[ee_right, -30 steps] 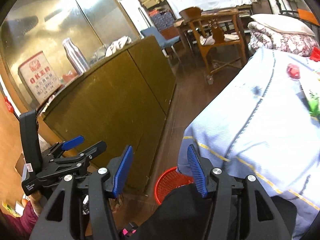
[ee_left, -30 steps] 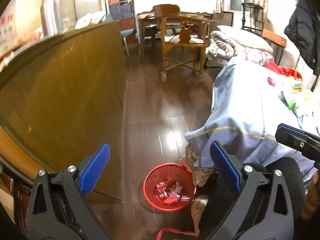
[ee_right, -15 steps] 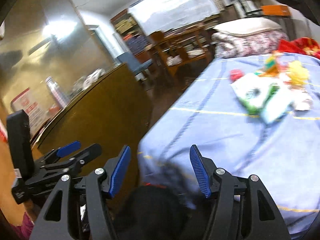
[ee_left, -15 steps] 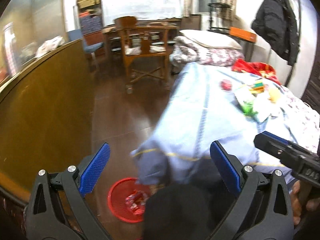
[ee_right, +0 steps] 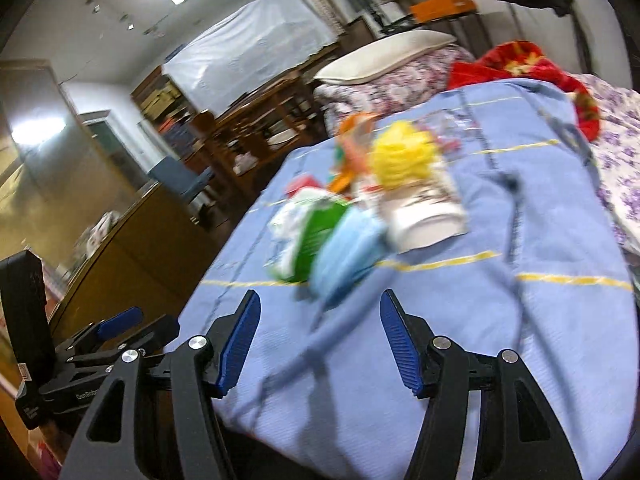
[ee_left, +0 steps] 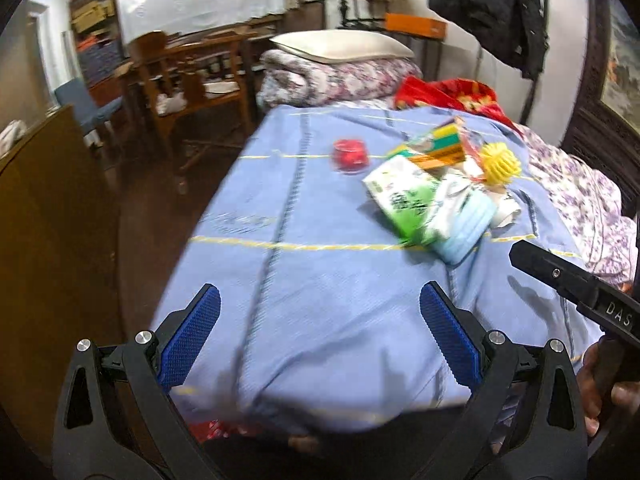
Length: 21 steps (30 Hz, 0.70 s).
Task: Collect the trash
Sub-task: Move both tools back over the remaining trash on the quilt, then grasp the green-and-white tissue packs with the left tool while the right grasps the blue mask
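Right wrist view heavily blurred; trash pile (ee_right: 360,216) ahead of right tool (ee_right: 320,340) hard to resolve, only green, pale blue, white and yellow shapes. Sharper from left wrist view: green-white packet (ee_left: 404,196), pale blue masks (ee_left: 466,228), yellow ball (ee_left: 500,162), red item (ee_left: 350,154) apart to the left, all on bed (ee_left: 304,280) well ahead of left tool (ee_left: 320,336). Red basket (ee_left: 208,428) below left tool, mostly hidden under bed edge, contents unseen. Both tools spread wide, pinching nothing, held over near bed edge. Right hand (ee_left: 600,392) cut off at frame edge.
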Motion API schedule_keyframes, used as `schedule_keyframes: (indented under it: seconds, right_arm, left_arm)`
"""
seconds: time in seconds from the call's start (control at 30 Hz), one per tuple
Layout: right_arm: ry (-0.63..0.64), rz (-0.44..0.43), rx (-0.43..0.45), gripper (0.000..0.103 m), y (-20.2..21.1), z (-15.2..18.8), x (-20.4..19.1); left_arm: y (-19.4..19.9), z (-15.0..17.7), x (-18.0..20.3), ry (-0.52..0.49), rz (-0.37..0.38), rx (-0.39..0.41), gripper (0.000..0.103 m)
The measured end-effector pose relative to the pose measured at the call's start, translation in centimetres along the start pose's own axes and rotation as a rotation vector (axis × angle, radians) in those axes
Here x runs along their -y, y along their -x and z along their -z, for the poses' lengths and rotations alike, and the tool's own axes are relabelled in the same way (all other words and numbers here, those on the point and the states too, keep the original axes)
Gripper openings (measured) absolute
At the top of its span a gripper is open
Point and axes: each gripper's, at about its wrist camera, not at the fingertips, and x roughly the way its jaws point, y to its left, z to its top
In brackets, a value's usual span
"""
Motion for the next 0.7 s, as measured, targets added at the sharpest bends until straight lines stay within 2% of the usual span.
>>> schedule_keyframes:
  seconds: [0.27, 0.4, 0.43, 0.47, 0.5, 0.53, 0.57, 0.7]
  right_arm:
    - [-0.062, 0.061, 0.007, 0.061, -0.8, -1.1, 4.3]
    - [-0.075, 0.084, 0.013, 0.061, -0.8, -1.3, 5.3]
    - [-0.078, 0.086, 0.015, 0.061, -0.8, -1.3, 5.5]
    - [-0.079, 0.088, 0.016, 0.061, -0.7, -1.2, 5.6]
    - [-0.078, 0.090, 0.015, 0.061, -0.7, -1.2, 5.6]
    - [-0.077, 0.088, 0.012, 0.061, -0.9, -1.3, 5.5]
    - [-0.074, 0.083, 0.011, 0.061, -0.9, -1.3, 5.4]
    - [-0.049, 0.044, 0.007, 0.061, -1.2, -1.0, 3.7]
  left_arm:
    - [-5.8, -3.9, 4.6, -0.049, 0.155, -0.023, 0.096]
    - [-8.1, -4.6, 6.4, -0.085, 0.198, -0.019, 0.093]
    - [-8.6, -4.5, 6.6, -0.092, 0.203, -0.015, 0.080]
    - [-9.1, -4.5, 6.6, -0.100, 0.218, -0.023, 0.062]
    - [-9.4, -4.4, 6.5, -0.100, 0.236, -0.033, 0.052]
    - [-9.5, -4.3, 5.9, -0.079, 0.285, -0.040, 0.036]
    - [-9.2, -4.2, 5.2, -0.061, 0.303, -0.033, 0.032]
    - [-6.3, -3.8, 2.0, -0.028, 0.292, 0.024, 0.029]
